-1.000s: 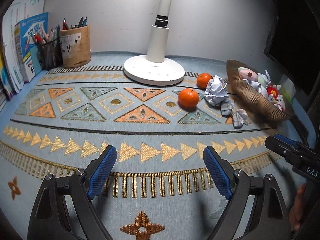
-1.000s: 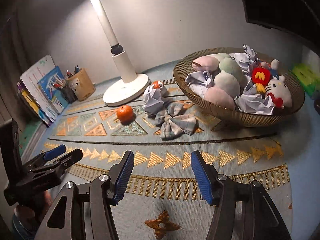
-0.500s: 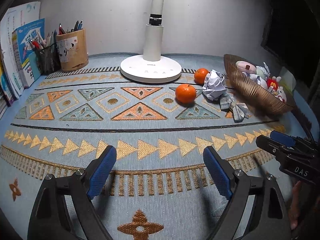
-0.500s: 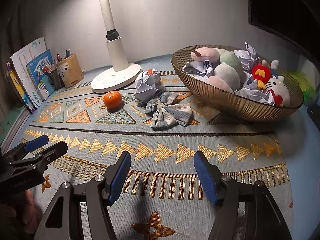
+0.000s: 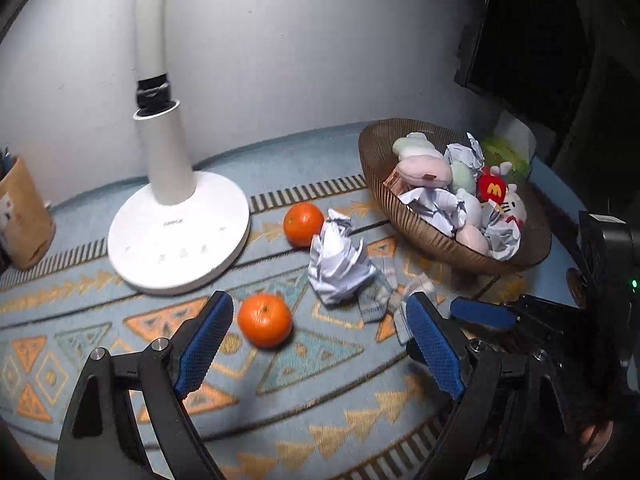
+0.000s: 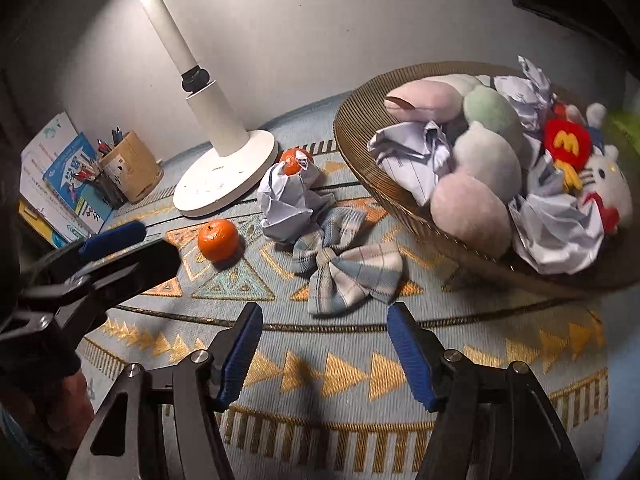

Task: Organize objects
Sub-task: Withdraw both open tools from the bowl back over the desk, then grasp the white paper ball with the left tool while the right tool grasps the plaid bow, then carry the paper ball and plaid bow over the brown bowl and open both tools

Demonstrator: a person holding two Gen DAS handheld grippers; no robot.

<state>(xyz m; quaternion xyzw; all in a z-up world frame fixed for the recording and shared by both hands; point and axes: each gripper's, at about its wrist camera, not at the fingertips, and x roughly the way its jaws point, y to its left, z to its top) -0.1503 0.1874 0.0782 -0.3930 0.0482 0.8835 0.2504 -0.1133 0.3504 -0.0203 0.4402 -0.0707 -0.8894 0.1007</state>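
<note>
In the left wrist view, the left tool is spread wide and empty above a near orange, while plush toys and crumpled papers are held in the brown basket. In the right wrist view, the right tool is likewise held wide and empty just before the plaid bow, and pens are seen in the wooden cup.
</note>
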